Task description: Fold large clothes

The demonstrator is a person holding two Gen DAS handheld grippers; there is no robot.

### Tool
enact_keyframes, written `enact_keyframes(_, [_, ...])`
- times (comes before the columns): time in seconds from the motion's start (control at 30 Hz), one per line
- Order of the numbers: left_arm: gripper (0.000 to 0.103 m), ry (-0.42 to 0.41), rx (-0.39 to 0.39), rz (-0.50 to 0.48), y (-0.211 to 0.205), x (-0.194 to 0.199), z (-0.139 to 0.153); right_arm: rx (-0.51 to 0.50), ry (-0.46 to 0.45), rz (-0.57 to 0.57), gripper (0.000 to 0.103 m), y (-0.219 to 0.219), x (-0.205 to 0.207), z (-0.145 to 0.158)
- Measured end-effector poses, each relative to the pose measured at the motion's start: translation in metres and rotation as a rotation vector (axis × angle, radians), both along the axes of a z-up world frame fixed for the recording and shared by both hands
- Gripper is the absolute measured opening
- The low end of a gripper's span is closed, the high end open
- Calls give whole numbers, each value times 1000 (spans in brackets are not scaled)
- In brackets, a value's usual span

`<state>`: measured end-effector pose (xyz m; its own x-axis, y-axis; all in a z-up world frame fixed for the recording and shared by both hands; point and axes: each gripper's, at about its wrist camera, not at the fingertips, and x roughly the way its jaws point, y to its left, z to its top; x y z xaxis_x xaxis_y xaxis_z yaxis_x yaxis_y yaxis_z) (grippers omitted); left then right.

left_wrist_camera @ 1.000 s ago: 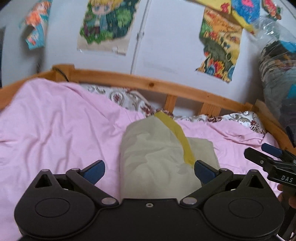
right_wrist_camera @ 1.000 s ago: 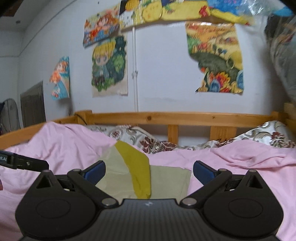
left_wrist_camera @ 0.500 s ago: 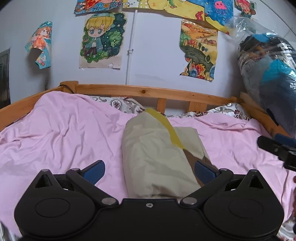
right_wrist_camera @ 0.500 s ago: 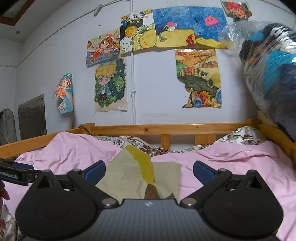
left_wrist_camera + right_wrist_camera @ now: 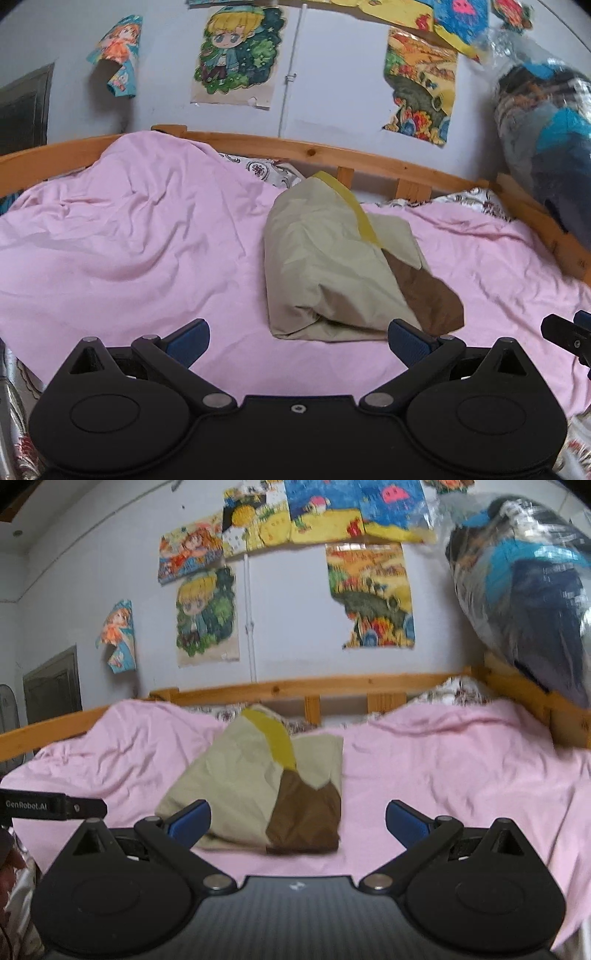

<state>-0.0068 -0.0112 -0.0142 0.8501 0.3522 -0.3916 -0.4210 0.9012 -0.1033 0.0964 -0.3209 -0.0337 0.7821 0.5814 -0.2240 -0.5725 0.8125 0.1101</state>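
If I bump the folded garment [image 5: 325,266] or grab only its top layer, the loose folds could fall open. It is a puffy khaki bundle with a yellow strip and a brown flap, lying mid-bed on the pink sheet [image 5: 129,251]. My left fingers [image 5: 297,338] and right fingers [image 5: 297,819] are wide apart, holding nothing.

pale wall [image 5: 295,642] (posters) | wooden bed frame [image 5: 332,685] | pink sheet [image 5: 129,251]

Only one label reads clearly — "GenRobot.AI", in pale letters on the black body of the left gripper [image 5: 55,808], seen from the right wrist.
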Motion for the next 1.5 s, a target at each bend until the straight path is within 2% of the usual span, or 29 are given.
enact_keyframes(0.23, [102, 49, 6, -10, -3, 1, -13, -4, 69, 5, 103, 3, 6, -16])
enact_keyframes(1.5, [102, 62, 10, 1, -6, -2, -14, -6, 64, 12, 103, 3, 6, -16])
